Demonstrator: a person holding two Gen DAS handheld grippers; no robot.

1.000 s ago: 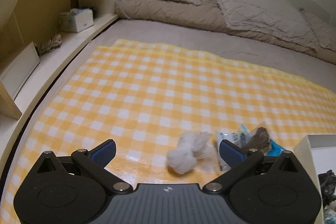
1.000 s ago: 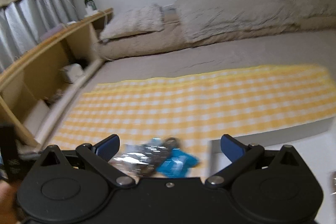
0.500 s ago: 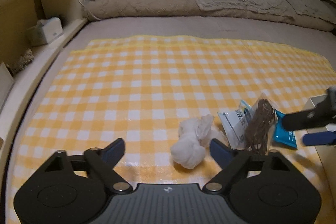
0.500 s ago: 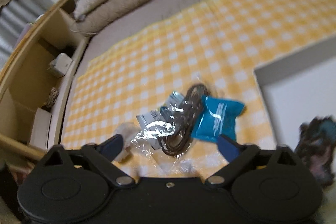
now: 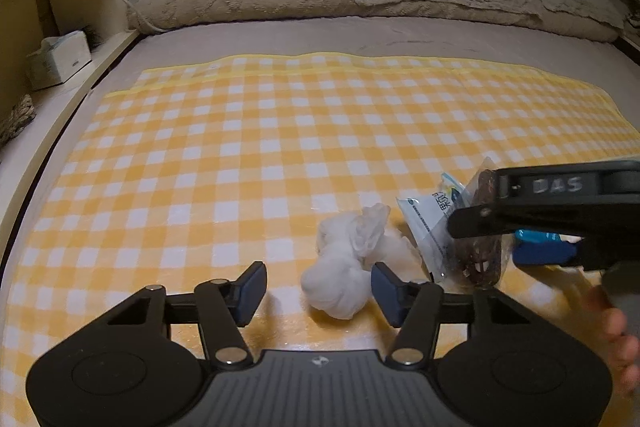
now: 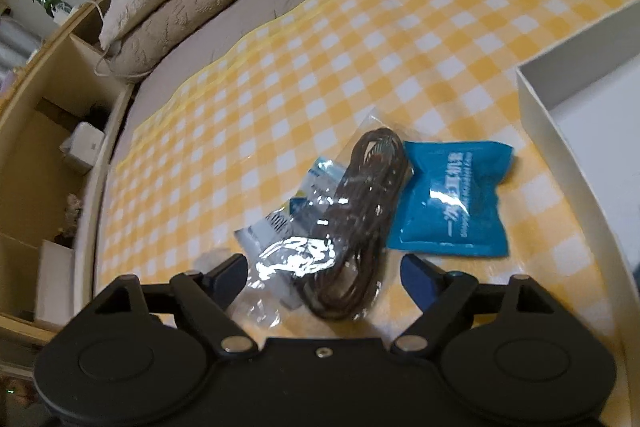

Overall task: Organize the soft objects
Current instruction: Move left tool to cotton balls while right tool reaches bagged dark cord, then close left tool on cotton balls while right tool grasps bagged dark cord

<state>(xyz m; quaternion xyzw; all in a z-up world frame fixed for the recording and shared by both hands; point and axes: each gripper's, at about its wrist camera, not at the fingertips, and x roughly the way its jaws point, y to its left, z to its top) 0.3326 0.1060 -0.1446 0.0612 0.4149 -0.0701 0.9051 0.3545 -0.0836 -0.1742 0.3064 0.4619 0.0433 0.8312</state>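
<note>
Box (image 6: 536, 107), white, open-topped, at right edge of yellow checked cloth (image 5: 248, 147); visible part bare inside. Clear bag (image 6: 344, 227) holding coiled brown cord, long axis running away from right wrist cam, lying btwn right gripper (image 6: 322, 277) fingers, jaws just closing but apart, not pressing. One blue packet (image 6: 452, 203) just beside it. One white cloth wad (image 5: 344, 271) btwn left gripper (image 5: 318, 291) pads, jaws just narrowing, left pad clear of it.

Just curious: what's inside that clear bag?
The clear bag holds a coiled brown cord. A white packet lies partly beneath it; glare hides the rest.
</note>
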